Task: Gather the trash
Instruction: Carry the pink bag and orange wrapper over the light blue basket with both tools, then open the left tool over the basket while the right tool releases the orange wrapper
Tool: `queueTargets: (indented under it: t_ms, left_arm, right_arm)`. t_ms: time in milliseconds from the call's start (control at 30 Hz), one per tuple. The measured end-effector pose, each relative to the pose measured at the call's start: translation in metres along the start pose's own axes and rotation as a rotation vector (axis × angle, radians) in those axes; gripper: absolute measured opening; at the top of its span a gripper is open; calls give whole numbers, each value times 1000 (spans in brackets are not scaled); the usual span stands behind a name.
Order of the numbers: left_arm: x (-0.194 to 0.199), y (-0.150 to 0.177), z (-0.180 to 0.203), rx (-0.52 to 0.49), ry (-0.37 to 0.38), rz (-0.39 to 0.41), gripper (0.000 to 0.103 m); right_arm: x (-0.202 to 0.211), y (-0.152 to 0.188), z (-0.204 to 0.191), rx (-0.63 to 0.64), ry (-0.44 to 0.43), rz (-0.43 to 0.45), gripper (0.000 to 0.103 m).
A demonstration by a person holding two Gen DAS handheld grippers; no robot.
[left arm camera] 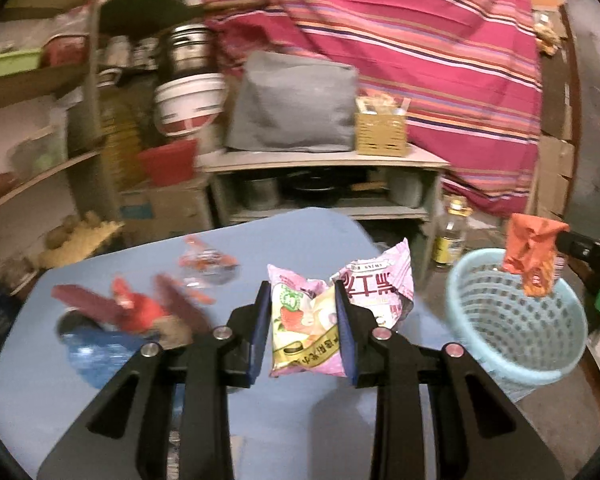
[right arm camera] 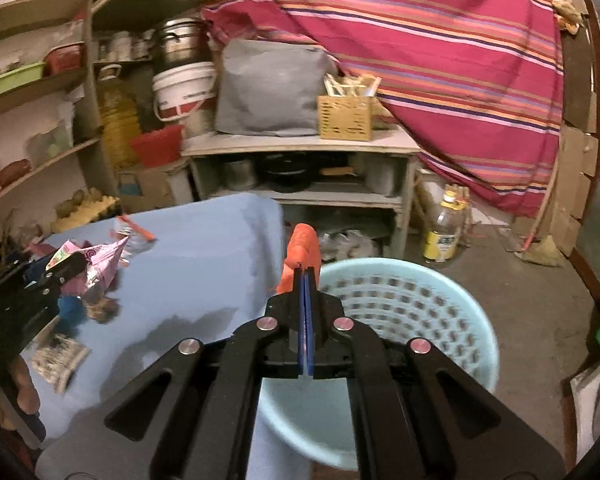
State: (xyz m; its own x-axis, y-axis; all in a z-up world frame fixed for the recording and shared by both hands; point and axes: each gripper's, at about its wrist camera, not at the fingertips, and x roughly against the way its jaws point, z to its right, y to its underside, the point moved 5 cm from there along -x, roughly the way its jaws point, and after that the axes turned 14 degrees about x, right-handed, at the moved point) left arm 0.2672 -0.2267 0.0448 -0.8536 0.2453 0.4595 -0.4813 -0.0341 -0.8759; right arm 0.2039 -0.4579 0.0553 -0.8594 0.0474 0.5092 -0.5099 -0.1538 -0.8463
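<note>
Left gripper: matte black linkage, four arms fanning back from the fingers, each arm with a long slot cut through it. Four round silver pivot screws in a row across the arms. Flat dark blue pads line the inner finger faces.

Right gripper: same build, black slotted arms, four silver pivot screws, blue pads. Seen from the left wrist camera, a green patch on its black body.
</note>
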Motion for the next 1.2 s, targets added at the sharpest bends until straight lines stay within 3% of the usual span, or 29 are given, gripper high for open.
queueTargets:
  t_ms: [267, 533, 767, 1100, 1200]
  left_arm:
    - [-27, 11, 93, -36, 110, -39, 31]
    - [-62, 25, 156, -61, 155, -102, 32]
    - [-83, 31, 169, -34, 162, -144, 38]
    - [-79, 23, 155, -16, 171, -163, 74]
    - [-73, 19, 149, -10, 169, -157, 74]
  right_arm:
    - [-9, 41, 67, -120, 47, -59, 2]
    - [-2, 53, 87, -167, 57, -54, 2]
    - [-12, 51, 90, -193, 36, -61, 2]
    - [-21, 49, 90, -219, 34, -66, 4]
    - [-26, 50, 89, -234, 38, -78, 6]
